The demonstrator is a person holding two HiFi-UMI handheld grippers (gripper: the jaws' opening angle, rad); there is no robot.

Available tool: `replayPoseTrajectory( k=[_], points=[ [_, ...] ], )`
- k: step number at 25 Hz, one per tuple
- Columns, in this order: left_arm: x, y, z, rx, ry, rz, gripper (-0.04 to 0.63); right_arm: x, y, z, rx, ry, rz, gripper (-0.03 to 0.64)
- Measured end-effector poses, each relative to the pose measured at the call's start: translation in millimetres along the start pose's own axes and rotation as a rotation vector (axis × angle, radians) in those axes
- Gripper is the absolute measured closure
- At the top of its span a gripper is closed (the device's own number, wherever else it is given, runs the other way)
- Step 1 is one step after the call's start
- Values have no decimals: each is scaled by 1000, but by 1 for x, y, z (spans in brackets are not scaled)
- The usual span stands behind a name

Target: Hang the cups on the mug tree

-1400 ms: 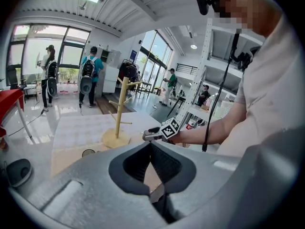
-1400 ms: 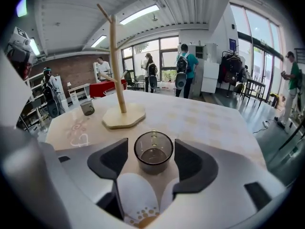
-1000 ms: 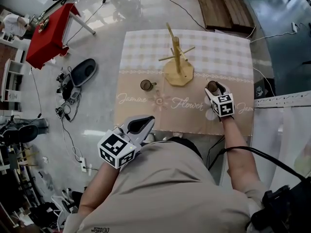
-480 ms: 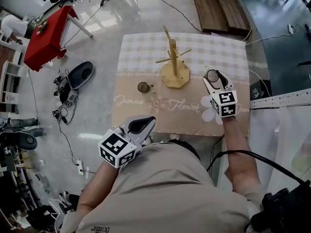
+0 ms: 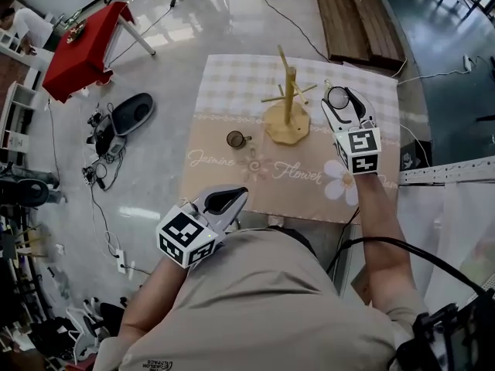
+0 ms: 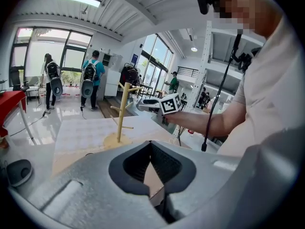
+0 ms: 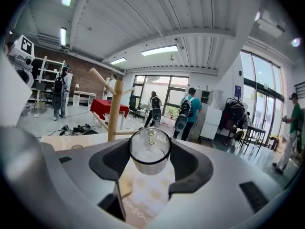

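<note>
Right claw (image 5: 341, 103) is pinching a clear glass cup (image 7: 150, 152) by its sides, one pad pressing on each flank, with the cup's open mouth facing back toward the right gripper view's camera. In the head view, this claw is hovering in the upper right of the frame, just beside the wooden mug tree (image 5: 288, 103) and close to its right-hand pegs. The mug tree is standing upright on the surface (image 5: 232, 91), which is wearing a checked and floral cloth. A second cup (image 5: 235, 139), small and dark, is sitting on the cloth left of the tree's base. The left claw (image 5: 224, 201) is waiting at the lower left, its tips pressed together on nothing.
</note>
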State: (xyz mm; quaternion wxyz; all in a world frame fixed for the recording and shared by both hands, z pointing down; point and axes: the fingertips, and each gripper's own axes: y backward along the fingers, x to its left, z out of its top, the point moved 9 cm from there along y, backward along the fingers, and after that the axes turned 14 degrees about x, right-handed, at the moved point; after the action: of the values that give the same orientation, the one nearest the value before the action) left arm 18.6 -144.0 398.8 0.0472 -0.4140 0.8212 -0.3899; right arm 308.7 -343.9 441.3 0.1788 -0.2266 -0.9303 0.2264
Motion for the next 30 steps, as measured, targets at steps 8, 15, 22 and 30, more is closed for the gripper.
replayPoseTrajectory(
  k=[8, 15, 22, 30],
  points=[
    [9, 15, -16, -9, 36, 26, 588, 28, -16, 11, 21, 82, 13, 345],
    [14, 25, -24, -12, 46, 24, 588, 49, -25, 3, 51, 128, 4, 345],
    [18, 38, -38, -10, 50, 18, 588, 71, -31, -6, 84, 170, -12, 345],
    [26, 60, -57, -12, 71, 23, 588, 79, -38, -12, 129, 129, -34, 344]
  ],
)
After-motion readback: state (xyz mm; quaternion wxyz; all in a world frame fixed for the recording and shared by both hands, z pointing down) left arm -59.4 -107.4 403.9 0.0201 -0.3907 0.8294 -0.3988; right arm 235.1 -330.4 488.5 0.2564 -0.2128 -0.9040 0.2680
